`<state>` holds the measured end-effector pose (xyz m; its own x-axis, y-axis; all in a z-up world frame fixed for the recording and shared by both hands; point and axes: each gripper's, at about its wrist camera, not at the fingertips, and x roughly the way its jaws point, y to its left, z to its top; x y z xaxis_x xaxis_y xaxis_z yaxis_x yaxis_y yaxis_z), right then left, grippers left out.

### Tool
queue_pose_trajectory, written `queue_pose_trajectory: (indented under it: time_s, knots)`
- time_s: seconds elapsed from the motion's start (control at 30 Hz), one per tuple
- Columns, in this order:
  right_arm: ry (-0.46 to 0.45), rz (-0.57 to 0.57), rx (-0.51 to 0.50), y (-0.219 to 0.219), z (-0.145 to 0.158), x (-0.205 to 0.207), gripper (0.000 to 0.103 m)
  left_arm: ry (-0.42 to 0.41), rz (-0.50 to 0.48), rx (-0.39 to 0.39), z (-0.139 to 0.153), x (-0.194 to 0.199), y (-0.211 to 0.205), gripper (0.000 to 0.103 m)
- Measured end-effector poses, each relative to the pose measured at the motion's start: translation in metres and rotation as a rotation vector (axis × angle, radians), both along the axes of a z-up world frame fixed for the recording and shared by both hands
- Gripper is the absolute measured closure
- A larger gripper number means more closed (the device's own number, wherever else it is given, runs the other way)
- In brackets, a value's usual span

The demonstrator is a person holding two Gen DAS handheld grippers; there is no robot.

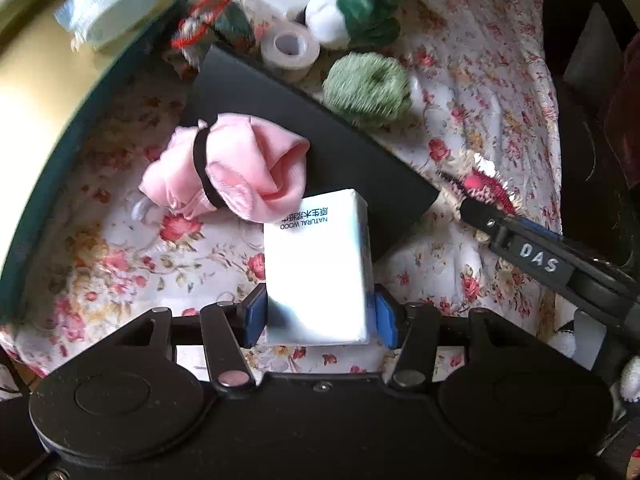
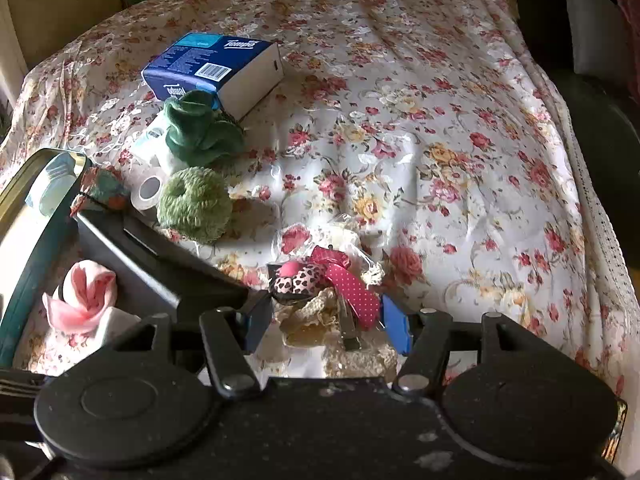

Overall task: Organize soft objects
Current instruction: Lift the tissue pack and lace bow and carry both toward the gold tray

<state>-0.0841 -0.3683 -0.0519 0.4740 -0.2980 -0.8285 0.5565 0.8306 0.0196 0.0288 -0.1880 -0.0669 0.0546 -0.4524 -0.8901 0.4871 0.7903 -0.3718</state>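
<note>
At lower centre of the left wrist view, we find the left gripper (image 1: 318, 314) pinching a white tissue pack (image 1: 318, 264) between its blue pads, just above the cloth (image 1: 480, 92). In the right wrist view, the right gripper (image 2: 322, 326) brackets a hair clip (image 2: 320, 280); closure we cannot tell. Beyond lie the pink scarf (image 1: 228, 168) and, upper left, the tin (image 1: 44, 92). We advise a firm, level grip and clearing the tin's rim before release.
</note>
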Motion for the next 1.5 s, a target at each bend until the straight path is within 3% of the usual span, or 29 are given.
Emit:
queue_pose_trajectory:
  time_s: [0.3,0.57,0.83,1.03,1.2,1.27,1.37,1.5]
  knots:
    - [-0.011,-0.023,-0.005,0.008,0.015,-0.008,0.045,-0.133,0.041,-0.075,0.04,-0.002,0.025,0.051]
    - [0.03,-0.009,-0.015,0.017,0.015,-0.003,0.048,-0.219,0.138,-0.036,0.061,0.019,0.05,0.051]
    - [0.107,-0.018,0.039,0.02,-0.007,-0.012,0.046,-0.2,0.186,-0.036,0.066,0.033,0.065,0.051]
    - [0.119,-0.01,0.006,0.029,-0.01,-0.008,0.025,-0.196,0.163,-0.05,0.067,0.03,0.065,0.051]
    - [0.145,0.002,-0.019,0.036,-0.016,-0.001,0.024,-0.159,0.163,-0.068,0.064,0.031,0.069,0.051]
    - [0.16,0.002,-0.018,0.037,-0.019,0.0,0.027,-0.15,0.161,-0.078,0.063,0.031,0.07,0.051]
    - [0.177,0.004,-0.013,0.037,-0.022,-0.001,0.05,-0.151,0.161,-0.074,0.063,0.031,0.07,0.051]
    - [0.158,0.002,0.021,0.033,-0.015,-0.007,0.053,-0.151,0.161,-0.061,0.062,0.031,0.069,0.051]
